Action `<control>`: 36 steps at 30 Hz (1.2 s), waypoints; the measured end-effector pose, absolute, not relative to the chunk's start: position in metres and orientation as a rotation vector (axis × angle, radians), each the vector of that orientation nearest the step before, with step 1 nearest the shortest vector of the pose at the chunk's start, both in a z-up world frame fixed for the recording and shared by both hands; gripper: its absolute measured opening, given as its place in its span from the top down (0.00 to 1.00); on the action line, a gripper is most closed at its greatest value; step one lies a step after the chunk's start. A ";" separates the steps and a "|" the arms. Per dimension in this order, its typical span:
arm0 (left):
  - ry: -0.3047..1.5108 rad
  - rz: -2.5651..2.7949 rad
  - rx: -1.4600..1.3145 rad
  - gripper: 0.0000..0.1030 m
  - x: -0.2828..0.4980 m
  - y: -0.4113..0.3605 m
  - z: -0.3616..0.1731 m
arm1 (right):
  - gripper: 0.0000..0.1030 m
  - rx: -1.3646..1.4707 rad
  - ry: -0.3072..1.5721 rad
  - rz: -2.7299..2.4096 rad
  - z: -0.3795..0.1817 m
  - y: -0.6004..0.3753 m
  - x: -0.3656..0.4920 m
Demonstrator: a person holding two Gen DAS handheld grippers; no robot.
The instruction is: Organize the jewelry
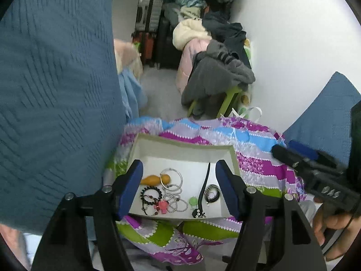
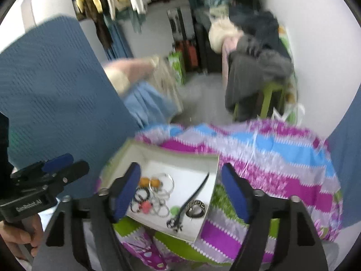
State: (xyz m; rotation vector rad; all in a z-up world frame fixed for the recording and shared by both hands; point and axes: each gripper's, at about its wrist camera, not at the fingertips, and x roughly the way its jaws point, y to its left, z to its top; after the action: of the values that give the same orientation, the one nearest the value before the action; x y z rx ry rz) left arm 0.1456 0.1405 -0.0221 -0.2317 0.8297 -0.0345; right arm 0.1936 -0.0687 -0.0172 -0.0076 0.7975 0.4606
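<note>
A shallow white box with a green rim rests on a bright patterned cloth. Inside lie an orange gourd pendant, silver bangles, a black bead bracelet, a pink charm, a green disc, a long black clip and a black patterned ring. My left gripper hovers open over the box, nothing between its blue pads. In the right wrist view my right gripper is also open above the same box, over the clip and ring.
Blue quilted fabric fills the left side. A green stool heaped with clothes and suitcases stand beyond by a white wall. Each view shows the other gripper at its edge, with a hand on its handle.
</note>
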 end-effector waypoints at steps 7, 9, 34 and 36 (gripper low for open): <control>0.700 -0.017 -0.162 0.19 0.114 0.128 0.044 | 0.00 -0.023 0.608 0.449 0.062 -0.086 0.155; 0.668 0.003 -0.166 0.19 0.104 0.126 0.058 | 0.00 -0.022 0.574 0.446 0.075 -0.091 0.144; 0.705 0.021 -0.161 0.18 0.053 0.111 0.033 | 0.00 0.015 0.574 0.262 0.026 -0.124 0.061; 0.711 0.023 -0.159 0.18 0.055 0.111 0.024 | 0.00 0.015 0.583 0.244 0.016 -0.124 0.060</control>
State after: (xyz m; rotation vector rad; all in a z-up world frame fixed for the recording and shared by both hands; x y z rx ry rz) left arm 0.0555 0.1112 0.0244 -0.1591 0.7114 0.0225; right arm 0.0602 -0.1237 0.0164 0.0148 0.5825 0.2442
